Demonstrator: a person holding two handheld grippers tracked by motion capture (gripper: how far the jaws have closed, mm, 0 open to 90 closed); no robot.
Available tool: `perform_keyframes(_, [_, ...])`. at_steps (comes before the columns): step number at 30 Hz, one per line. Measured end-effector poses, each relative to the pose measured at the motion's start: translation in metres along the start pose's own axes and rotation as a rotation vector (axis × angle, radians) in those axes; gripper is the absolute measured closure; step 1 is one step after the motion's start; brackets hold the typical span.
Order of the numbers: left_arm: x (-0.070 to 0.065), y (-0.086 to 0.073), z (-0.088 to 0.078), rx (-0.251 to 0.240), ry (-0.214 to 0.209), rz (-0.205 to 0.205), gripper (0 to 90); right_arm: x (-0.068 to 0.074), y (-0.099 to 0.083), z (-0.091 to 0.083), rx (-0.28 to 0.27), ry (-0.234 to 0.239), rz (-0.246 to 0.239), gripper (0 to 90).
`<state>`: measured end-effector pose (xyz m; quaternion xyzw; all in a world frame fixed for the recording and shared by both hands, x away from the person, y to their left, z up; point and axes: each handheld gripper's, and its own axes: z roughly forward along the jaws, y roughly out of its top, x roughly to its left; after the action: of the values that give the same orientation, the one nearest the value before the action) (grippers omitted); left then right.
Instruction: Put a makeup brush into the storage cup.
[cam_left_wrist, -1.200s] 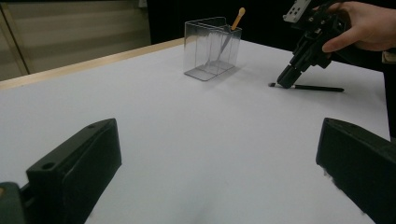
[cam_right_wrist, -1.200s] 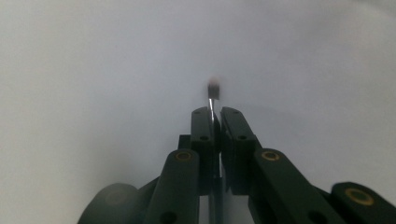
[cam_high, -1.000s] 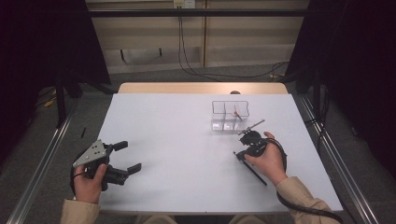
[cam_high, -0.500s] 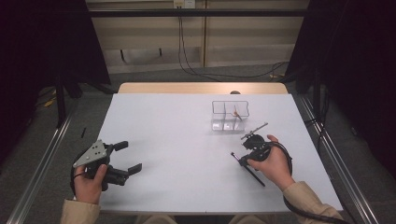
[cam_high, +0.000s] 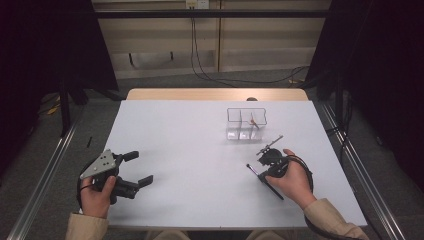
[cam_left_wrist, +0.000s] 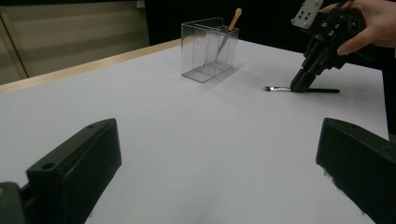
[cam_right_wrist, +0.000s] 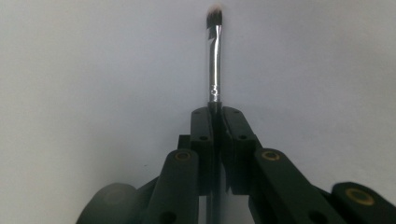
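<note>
Pinching a thin brush (cam_right_wrist: 214, 60) low on the table (cam_high: 180, 130) at near right, the right gripper (cam_high: 266, 167) had not yet carried it to the clear holder (cam_high: 246, 124), while the left gripper (cam_high: 134, 170) rested spread.

High view above table (cam_high: 200, 150), left tool view low, both sharing organizer (cam_left_wrist: 208, 49).
</note>
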<state>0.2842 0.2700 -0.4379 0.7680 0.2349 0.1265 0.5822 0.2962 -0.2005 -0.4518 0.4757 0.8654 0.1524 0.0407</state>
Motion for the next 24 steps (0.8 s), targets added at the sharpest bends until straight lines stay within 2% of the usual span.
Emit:
perform_keyframes(4, [0.0003,-0.0005,0.0003,0.005,0.002,0.0,0.0,0.0001,0.0033,0.0006,0.023,-0.005,-0.005,83.9])
perform_keyframes(5, [0.0004,-0.0006,0.0004,0.005,0.001,-0.001,0.0,-0.0003,0.0037,0.0005,0.028,-0.001,-0.018,83.7])
perform_keyframes(10, [0.0005,-0.0009,0.0004,0.007,0.004,-0.002,0.0,-0.0048,0.0032,0.0011,0.023,0.034,-0.004,83.2])
perform_keyframes(11, [0.0006,-0.001,0.0004,0.008,0.004,-0.002,0.0,-0.0055,0.0034,0.0012,0.026,0.035,-0.014,83.2])
perform_keyframes(15, [0.0009,-0.0009,0.0004,0.007,0.004,-0.002,0.0,-0.0028,0.0063,0.0013,0.048,0.021,-0.029,82.9])
perform_keyframes(18, [0.0008,-0.0012,0.0006,0.007,0.002,-0.003,0.0,-0.0009,0.0077,0.0015,0.057,0.005,-0.023,83.0])
perform_keyframes(21, [0.0011,-0.0013,0.0002,0.007,0.002,-0.003,0.0,0.002,0.0076,0.0013,0.057,-0.016,-0.041,84.4])
perform_keyframes(24, [0.0012,-0.0014,0.0,0.006,0.002,-0.005,0.0,0.002,0.0059,0.0009,0.044,-0.013,-0.042,84.6])
